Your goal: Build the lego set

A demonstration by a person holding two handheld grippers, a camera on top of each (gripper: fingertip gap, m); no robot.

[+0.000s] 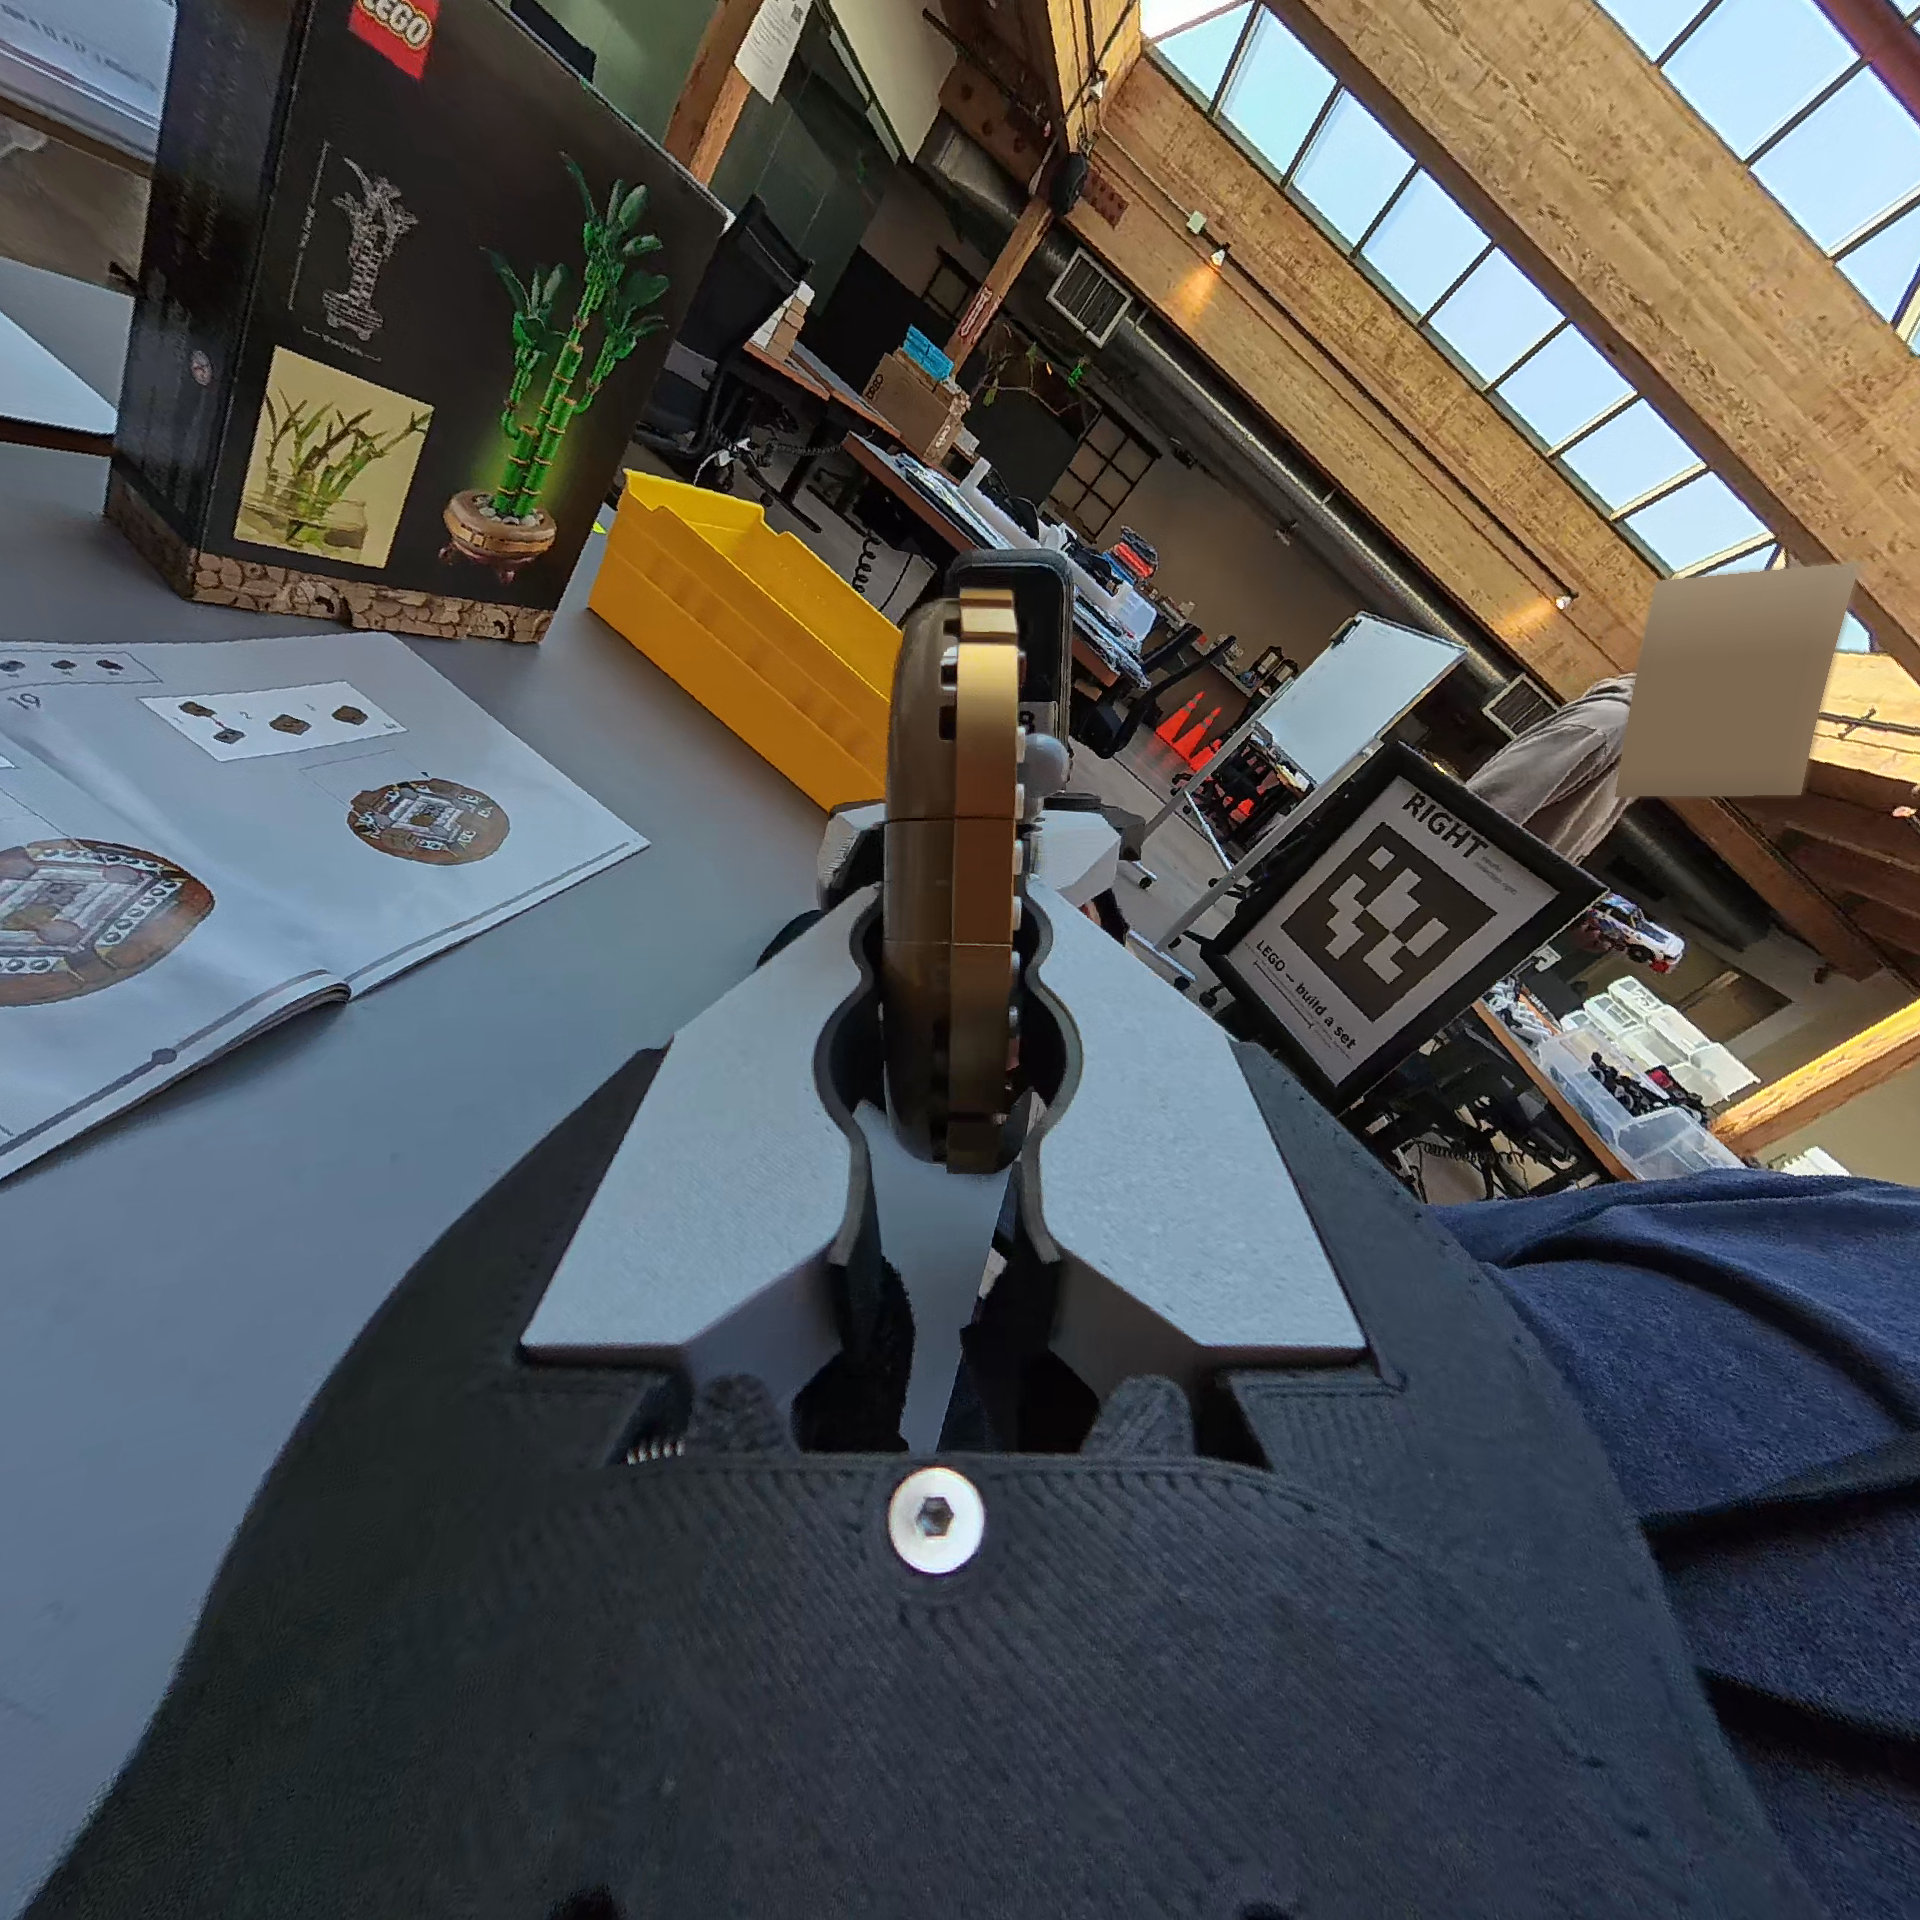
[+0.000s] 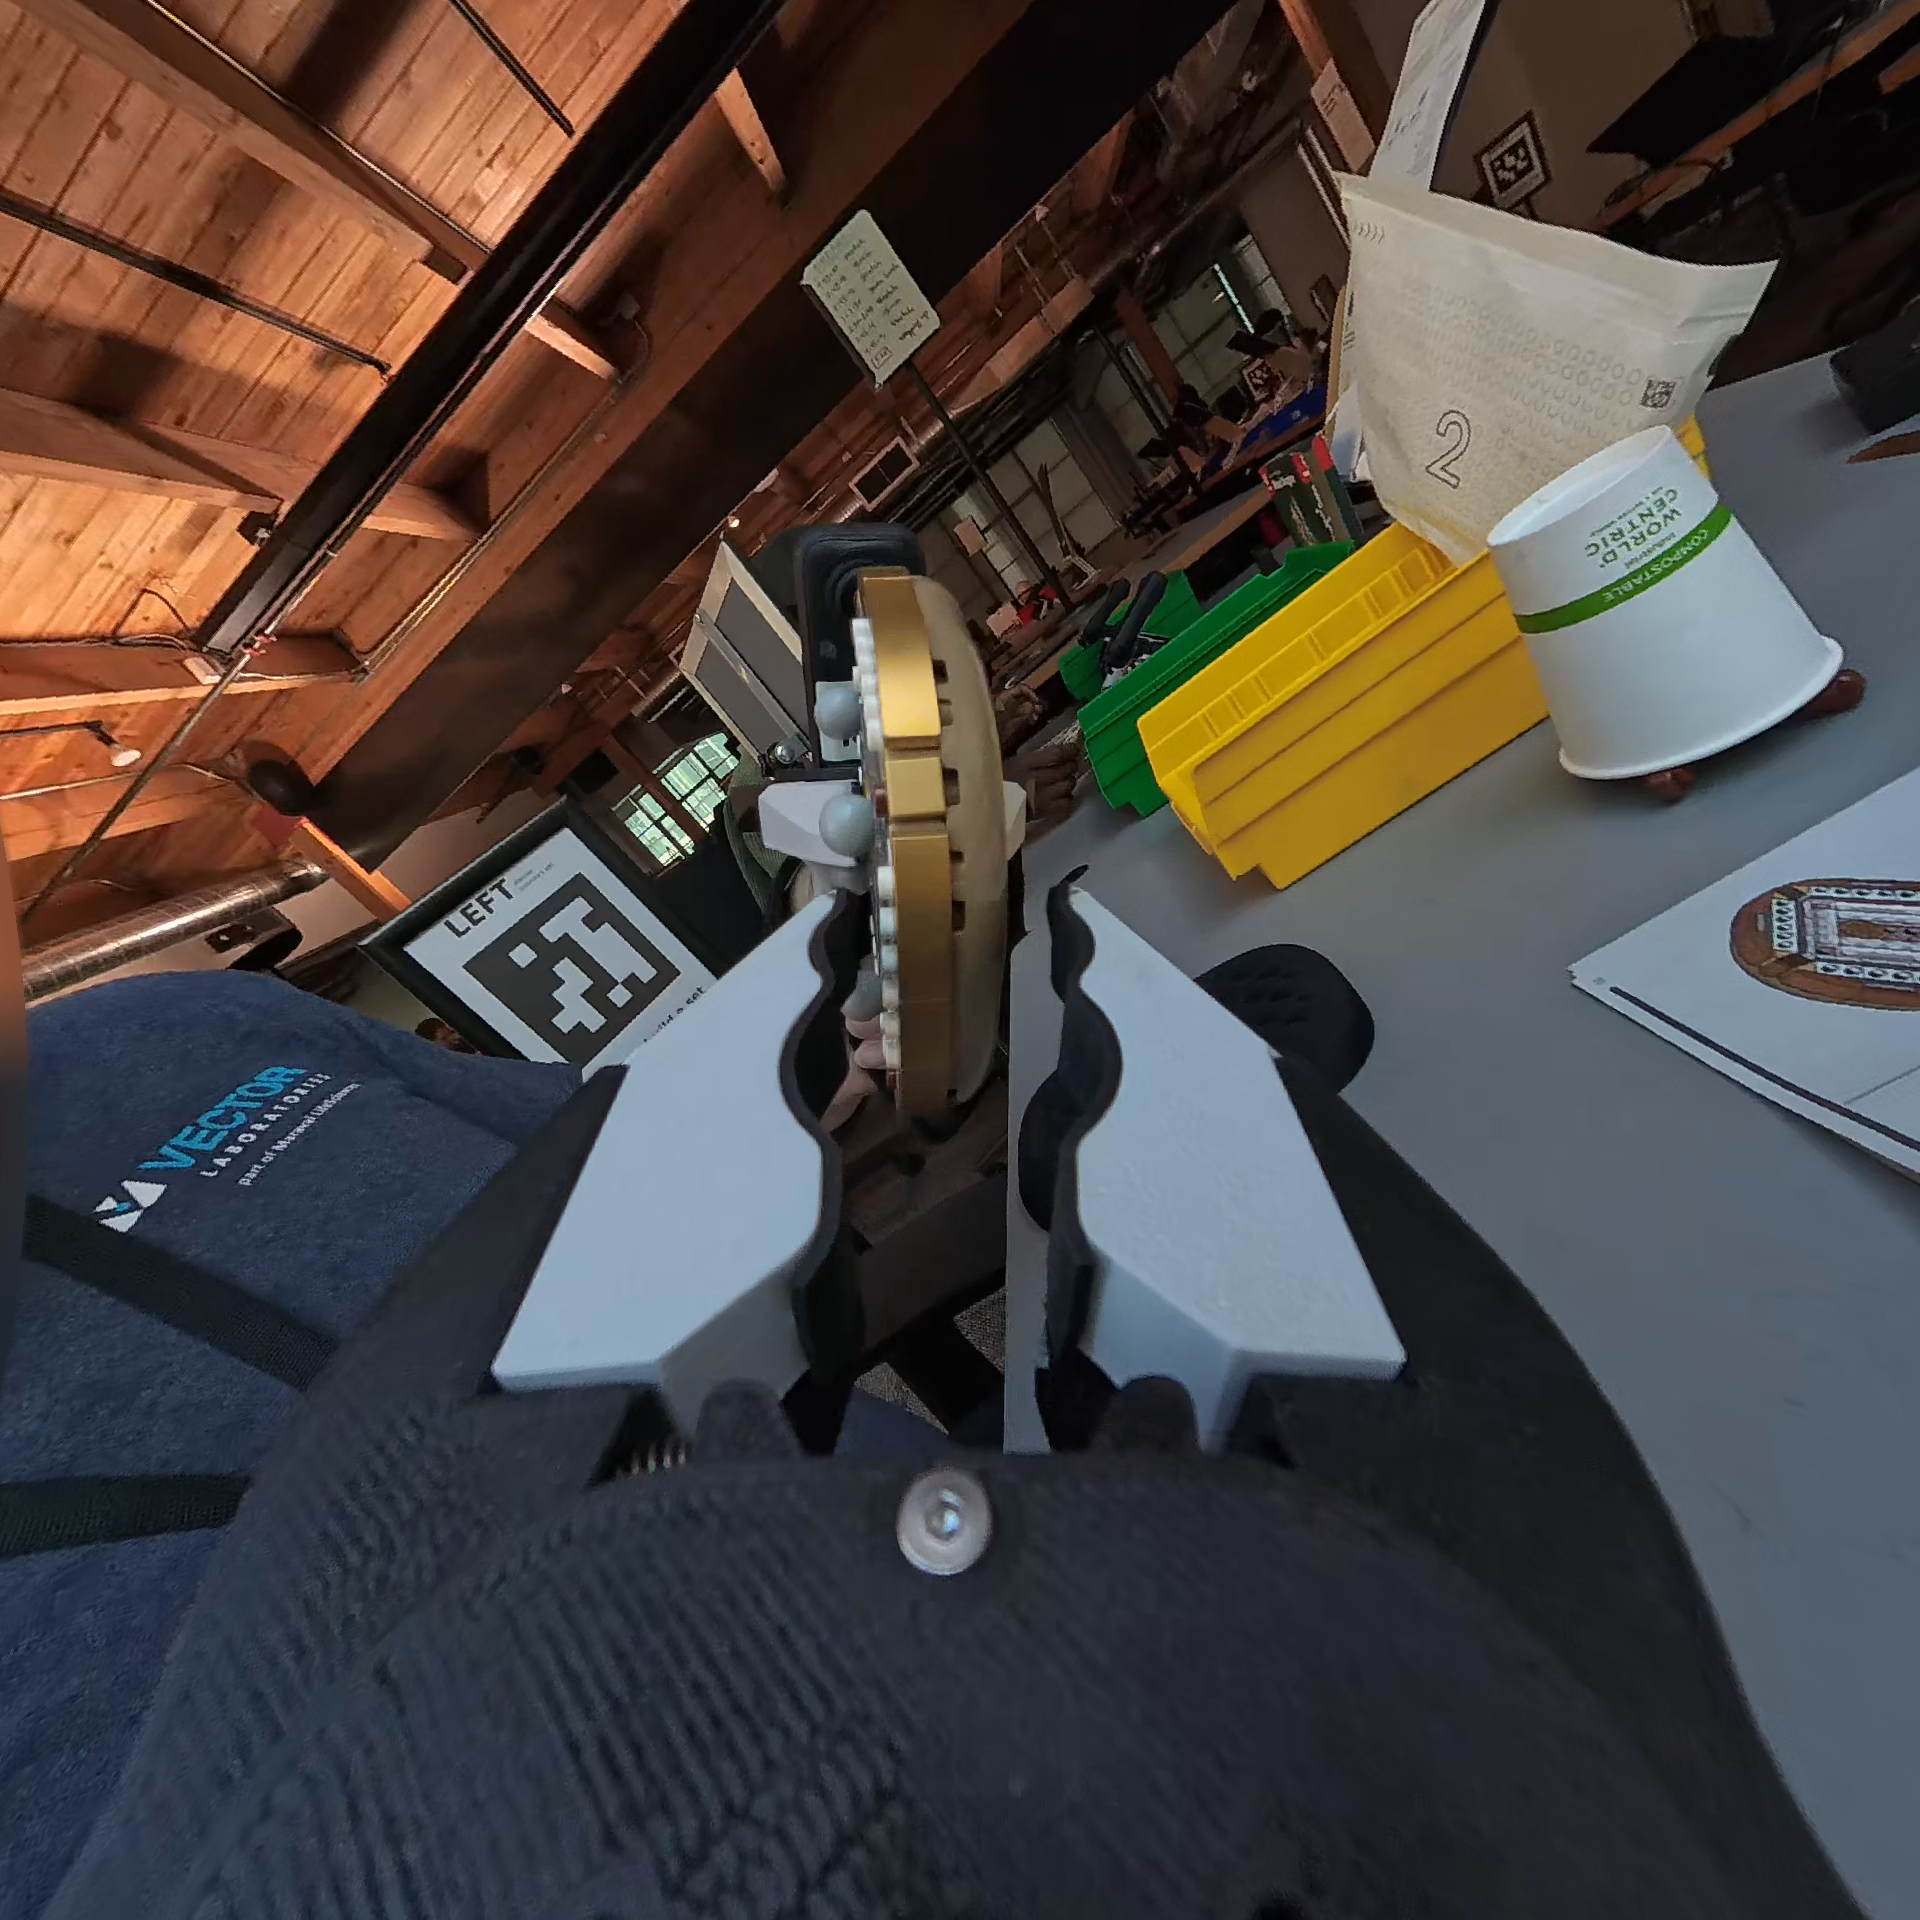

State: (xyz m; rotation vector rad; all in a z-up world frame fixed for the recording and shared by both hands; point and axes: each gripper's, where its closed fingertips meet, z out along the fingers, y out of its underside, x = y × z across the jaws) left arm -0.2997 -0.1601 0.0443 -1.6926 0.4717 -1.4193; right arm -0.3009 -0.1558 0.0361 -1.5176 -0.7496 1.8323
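Observation:
A round Lego disc [image 1: 951, 883] with a gold rim and a dark brown face is held upright, edge-on, above the grey table [image 1: 312, 1299]. My left gripper [image 1: 951, 920] is shut on its near edge. In the right wrist view the disc [image 2: 925, 862] shows white studs on its left face and grey ball pieces. My right gripper [image 2: 940, 899] has its jaws around the disc's opposite edge, with a small gap on the right side. Each gripper shows beyond the disc in the other's view: the right gripper [image 1: 1081, 847] and the left gripper [image 2: 800, 831].
The set's box [image 1: 395, 312], an open instruction booklet [image 1: 260, 831] and a yellow bin [image 1: 748, 634] lie to the left. The right wrist view shows yellow [image 2: 1340, 717] and green [image 2: 1174, 665] bins, an upturned paper cup [image 2: 1652, 613] and a numbered bag [image 2: 1507, 343]. My left and right fingertips are right by each other.

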